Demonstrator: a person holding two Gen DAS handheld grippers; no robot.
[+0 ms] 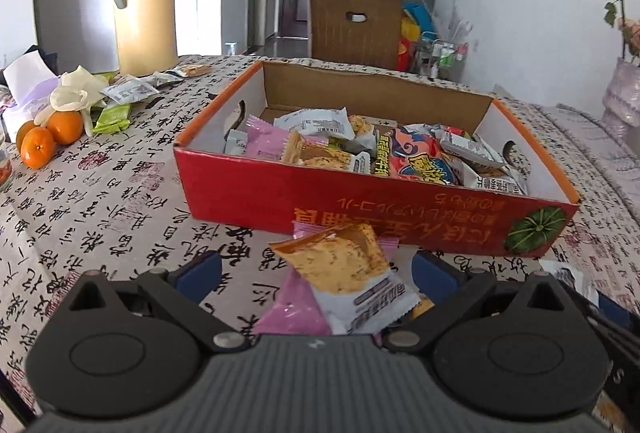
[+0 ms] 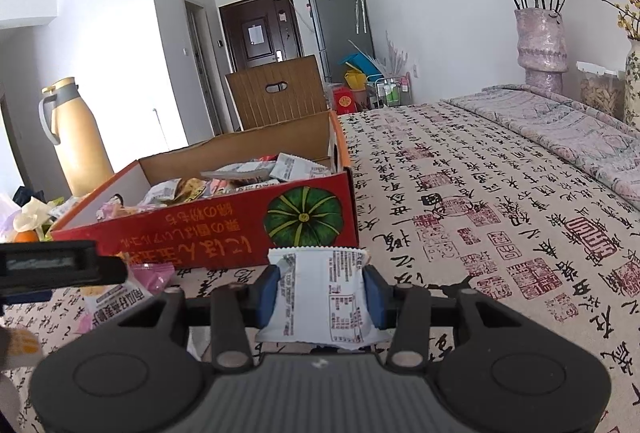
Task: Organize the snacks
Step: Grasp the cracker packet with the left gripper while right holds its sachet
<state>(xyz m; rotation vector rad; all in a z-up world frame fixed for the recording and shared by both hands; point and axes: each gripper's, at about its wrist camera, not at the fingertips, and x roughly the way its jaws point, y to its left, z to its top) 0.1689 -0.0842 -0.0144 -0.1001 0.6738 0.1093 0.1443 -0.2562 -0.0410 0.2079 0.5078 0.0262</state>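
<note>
Sitting on the desk under a calligraphy-printed cloth [image 1: 120, 201], one open red cardboard box [image 1: 360, 209] with a green pumpkin picture on its near wall holds a heap of wrapped snacks, too many and too overlapped to count. Far left of it stands one tall beige thermos jug [image 1: 144, 5] with a grey handle, and nearer on the left lie three oranges [image 1: 48, 137] beside a few loose green and white packets.

Two grippers are at work. The left gripper [image 1: 316, 269] has its blue-padded jaws spread wide, well apart from each other, and between them lie an orange-and-white biscuit packet [image 1: 344, 273] on top of a pink wrapper [image 1: 292, 305], just short of the box's near wall. From this view I cannot tell whether the pads press on either one.

The right gripper [image 2: 322, 289] has its jaws drawn in narrow, both blue pads pressed against the sides of one white printed snack packet [image 2: 324, 293], held upright just in front of the box's near right corner, by the pumpkin.

One pink vase of dried roses [image 2: 540, 45] stands far right.
</note>
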